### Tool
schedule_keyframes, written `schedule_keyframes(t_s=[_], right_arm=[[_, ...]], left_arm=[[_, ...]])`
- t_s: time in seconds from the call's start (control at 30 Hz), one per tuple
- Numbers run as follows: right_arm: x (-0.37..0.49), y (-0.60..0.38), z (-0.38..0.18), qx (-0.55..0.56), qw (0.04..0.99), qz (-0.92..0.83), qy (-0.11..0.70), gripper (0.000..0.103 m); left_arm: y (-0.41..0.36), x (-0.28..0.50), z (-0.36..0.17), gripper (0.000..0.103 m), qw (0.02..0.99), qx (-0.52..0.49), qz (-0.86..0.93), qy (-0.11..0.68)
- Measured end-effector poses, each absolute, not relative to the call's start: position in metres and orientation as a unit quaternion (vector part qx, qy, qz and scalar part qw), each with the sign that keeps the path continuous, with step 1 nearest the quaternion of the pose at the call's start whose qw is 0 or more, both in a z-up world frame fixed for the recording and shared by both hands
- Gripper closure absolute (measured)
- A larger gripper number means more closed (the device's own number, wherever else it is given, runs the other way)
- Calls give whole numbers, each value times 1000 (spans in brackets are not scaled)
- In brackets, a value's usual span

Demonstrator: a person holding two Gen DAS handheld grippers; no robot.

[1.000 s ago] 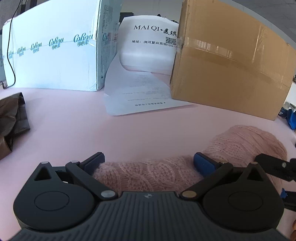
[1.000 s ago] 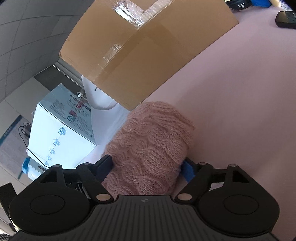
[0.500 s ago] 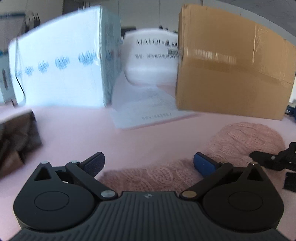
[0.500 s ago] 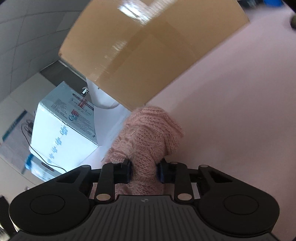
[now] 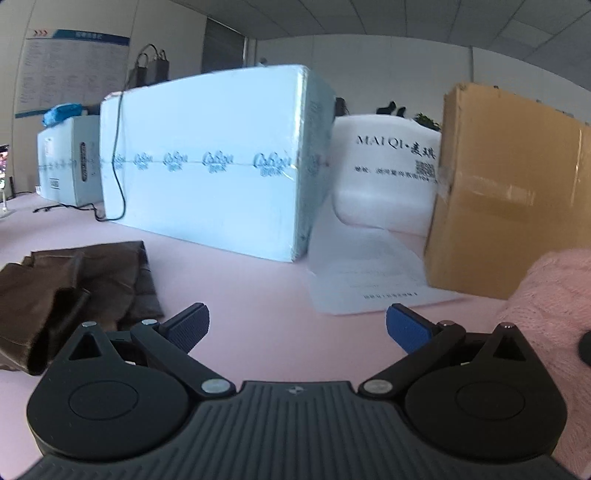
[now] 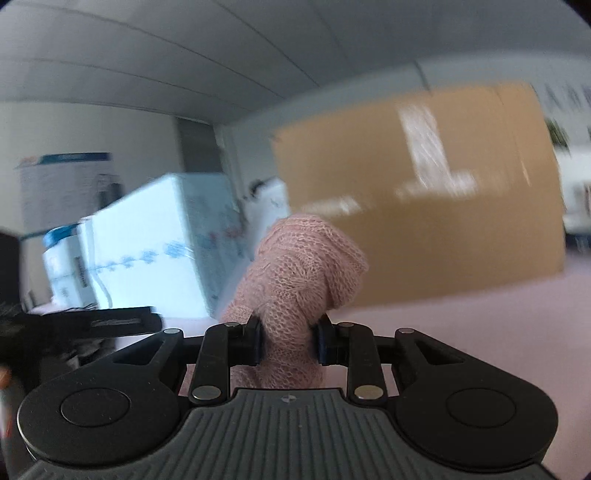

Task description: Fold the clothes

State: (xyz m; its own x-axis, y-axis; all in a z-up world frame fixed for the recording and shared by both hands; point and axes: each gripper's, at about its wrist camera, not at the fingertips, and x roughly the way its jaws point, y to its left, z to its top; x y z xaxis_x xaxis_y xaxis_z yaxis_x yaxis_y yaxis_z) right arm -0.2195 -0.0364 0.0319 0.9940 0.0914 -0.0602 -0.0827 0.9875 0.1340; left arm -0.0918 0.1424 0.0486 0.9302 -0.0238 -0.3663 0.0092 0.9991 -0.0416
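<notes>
right gripper (image 6: 288, 341) is pinching the pink knit garment (image 6: 299, 273), bunched and standing up between its pads | left gripper (image 5: 295, 326) is gaping wide, holding nothing | garment is sitting off to its right over the pink table (image 5: 258, 295)

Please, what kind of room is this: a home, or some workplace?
Probably an office or storeroom, not a home: a panelled ceiling, a printed notice board on the wall, and shipping boxes, the taped cardboard box and a white printed carton, on the pink table.
</notes>
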Motion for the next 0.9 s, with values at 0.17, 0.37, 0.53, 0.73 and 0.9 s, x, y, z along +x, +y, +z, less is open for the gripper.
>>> schedule_keyframes(t_s=[0.17,0.37,0.53,0.73,0.9], right_arm=[[-234,-23,36,28,995,100,4,79],[-235,-19,35,15,991,132,20,79],[-237,-6,34,-29,985,164,36,79],[-238,15,34,-82,973,208,51,78],[-241,34,31,-136,958,246,57,78]], left_arm=[[140,-80,43,0,975,-14,-3,223],[150,-50,23,0,940,-66,-25,333],[166,-54,31,0,944,-96,-2,315],[195,-83,64,0,974,-98,64,193],[207,-96,72,0,981,-100,58,154]])
